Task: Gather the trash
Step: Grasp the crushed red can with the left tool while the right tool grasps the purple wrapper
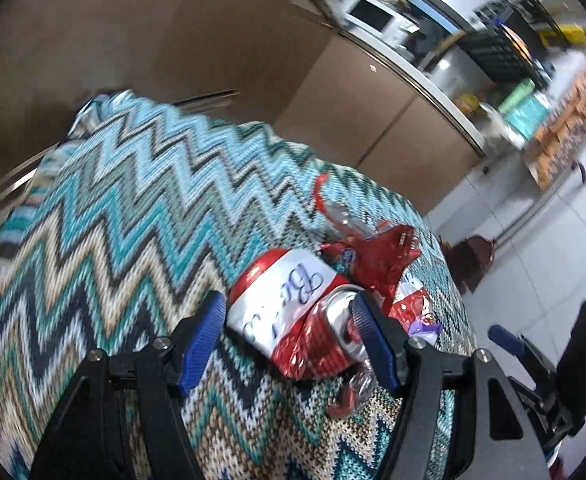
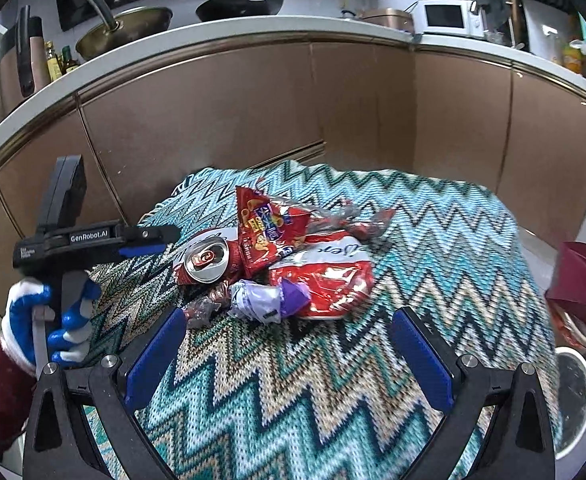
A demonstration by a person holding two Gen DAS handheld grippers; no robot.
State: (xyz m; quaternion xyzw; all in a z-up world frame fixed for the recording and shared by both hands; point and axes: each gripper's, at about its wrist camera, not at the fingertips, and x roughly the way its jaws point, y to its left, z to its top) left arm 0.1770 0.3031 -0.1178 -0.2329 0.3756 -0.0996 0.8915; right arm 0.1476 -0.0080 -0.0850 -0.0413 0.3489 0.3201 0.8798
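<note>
A small heap of trash lies on a table covered with a teal zigzag cloth (image 2: 333, 380). It holds a crushed red-and-white can (image 1: 293, 308) (image 2: 207, 260), a red snack bag (image 2: 265, 224) (image 1: 373, 256), a second flattened red-and-white piece (image 2: 325, 276) and a purple-and-silver wrapper (image 2: 261, 300). My left gripper (image 1: 285, 312) (image 2: 161, 240) is open, its blue pads on either side of the crushed can without squeezing it. My right gripper (image 2: 289, 336) is open just short of the purple wrapper, nothing between its pads.
Brown cabinet doors (image 2: 233, 112) and a white counter with woks (image 2: 125, 28) and a microwave (image 2: 445, 18) stand behind the table. A dark red container (image 2: 581, 280) and a round white bin (image 2: 573, 396) sit on the floor at right. A gloved hand (image 2: 45, 320) holds the left gripper.
</note>
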